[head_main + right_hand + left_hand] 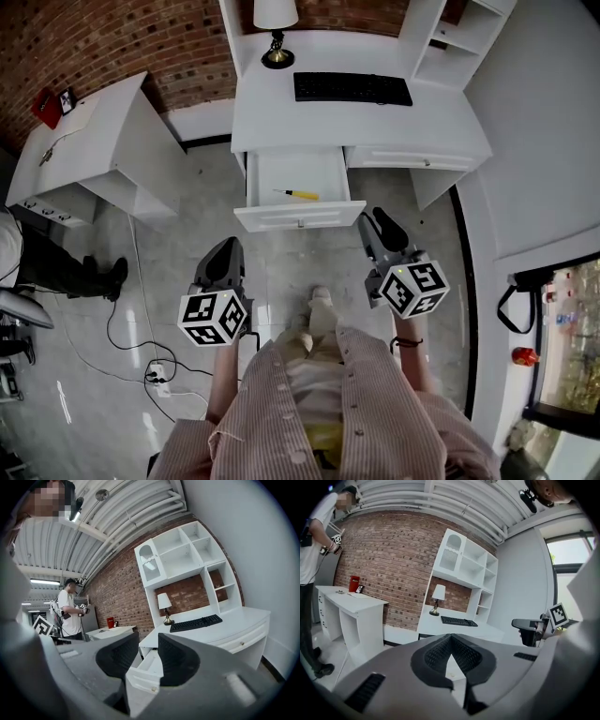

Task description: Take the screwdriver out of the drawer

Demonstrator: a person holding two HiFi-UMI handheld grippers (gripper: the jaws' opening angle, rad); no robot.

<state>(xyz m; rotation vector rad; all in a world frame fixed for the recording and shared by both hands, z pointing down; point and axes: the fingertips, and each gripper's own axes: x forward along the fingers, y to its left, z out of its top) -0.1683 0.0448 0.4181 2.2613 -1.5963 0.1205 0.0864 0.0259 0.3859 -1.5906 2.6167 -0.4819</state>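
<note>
The yellow-handled screwdriver [296,194] lies in the open drawer [298,218] of the white bench [441,127]. Only your head view shows it; your right gripper view catches just the drawer's front and part of its inside. Your right gripper [382,228] hangs just short of the drawer, jaws apart and empty. Your left gripper [225,255] is farther back, tips together on nothing. A keyboard [352,88] and lamp [277,37] sit on the bench below a brick wall [393,564]. Both gripper views show a person [70,609] beside a second white bench [94,141].
</note>
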